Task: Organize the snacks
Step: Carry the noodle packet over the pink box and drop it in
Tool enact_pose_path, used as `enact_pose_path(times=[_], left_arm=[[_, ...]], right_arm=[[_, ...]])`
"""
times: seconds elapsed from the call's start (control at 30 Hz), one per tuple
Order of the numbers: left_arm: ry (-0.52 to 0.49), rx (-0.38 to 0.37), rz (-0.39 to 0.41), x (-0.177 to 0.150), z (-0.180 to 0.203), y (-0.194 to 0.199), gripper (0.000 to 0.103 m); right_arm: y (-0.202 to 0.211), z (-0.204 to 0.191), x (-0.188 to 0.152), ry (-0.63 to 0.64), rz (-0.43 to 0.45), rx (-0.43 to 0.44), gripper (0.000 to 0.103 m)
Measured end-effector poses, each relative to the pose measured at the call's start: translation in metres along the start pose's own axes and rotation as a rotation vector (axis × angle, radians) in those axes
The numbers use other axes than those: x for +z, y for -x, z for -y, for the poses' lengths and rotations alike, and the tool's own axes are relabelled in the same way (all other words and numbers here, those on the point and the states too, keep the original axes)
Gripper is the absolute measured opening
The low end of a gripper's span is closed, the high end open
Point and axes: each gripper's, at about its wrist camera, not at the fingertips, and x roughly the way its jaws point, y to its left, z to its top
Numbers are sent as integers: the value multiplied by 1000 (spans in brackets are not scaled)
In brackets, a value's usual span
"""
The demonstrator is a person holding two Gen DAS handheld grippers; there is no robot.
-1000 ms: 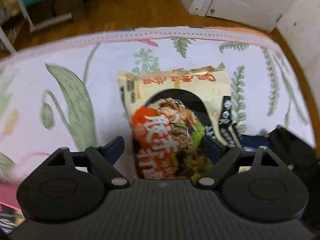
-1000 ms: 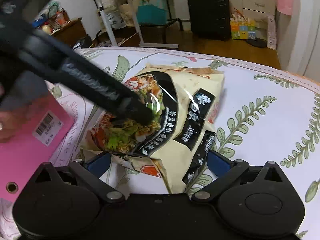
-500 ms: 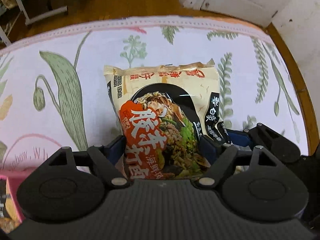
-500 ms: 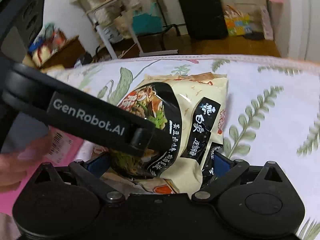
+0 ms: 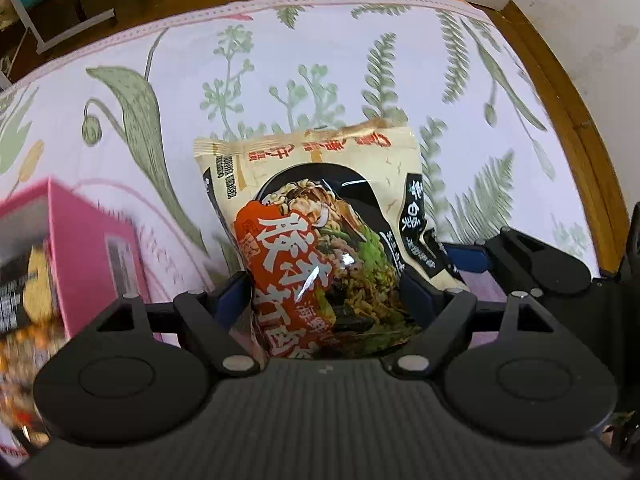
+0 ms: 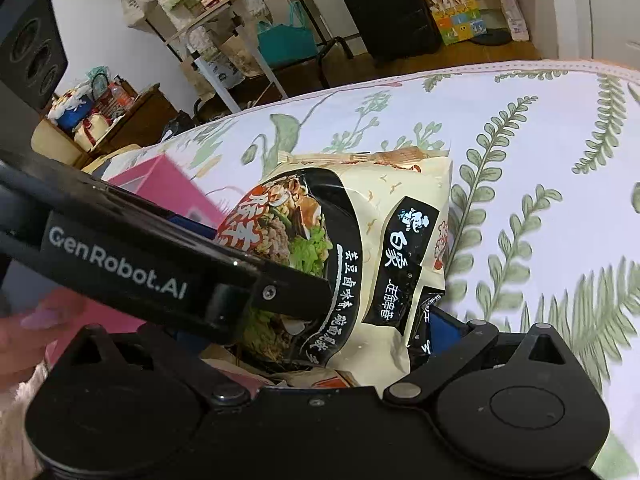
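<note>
Since a second ago the cream-coloured plastic noodle packet (image 5: 320, 236) has shifted nearer the table's near side, and a pink cardboard box (image 5: 86, 248) has come into the left wrist view at nine o'clock. Closest to me, the left gripper (image 5: 324, 292) is clenched on the packet's lower end, one blue pad (image 5: 232, 294) pressed to each side. From the right wrist view, the right gripper (image 6: 308, 340) has its blue fingers (image 6: 444, 326) set on either side of the same packet, though whether they pinch it I cannot tell; the left tool's black arm crosses at nine o'clock. Beyond, at twelve o'clock, the packet's sealed top lies over the fern-printed white tablecloth (image 5: 360, 60). Farther off stands a black hard-shell suitcase (image 6: 384, 4).
</note>
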Motion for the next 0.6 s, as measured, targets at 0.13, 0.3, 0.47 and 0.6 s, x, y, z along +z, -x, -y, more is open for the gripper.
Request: enact_pose_path(times=[0.13, 0.3, 0.47, 0.6], left_arm=[[9, -33, -5, -22, 2, 17, 80], [63, -82, -11, -55, -6, 34, 80], [83, -116, -4, -79, -9, 57, 80], [49, -111, 14, -94, -5, 75, 80]], right_arm=[[21, -20, -15, 26, 15, -29, 103], [37, -32, -27, 15, -17, 18, 103], [57, -56, -35, 94, -29, 24, 103], [70, -73, -38, 151, -41, 27, 103]])
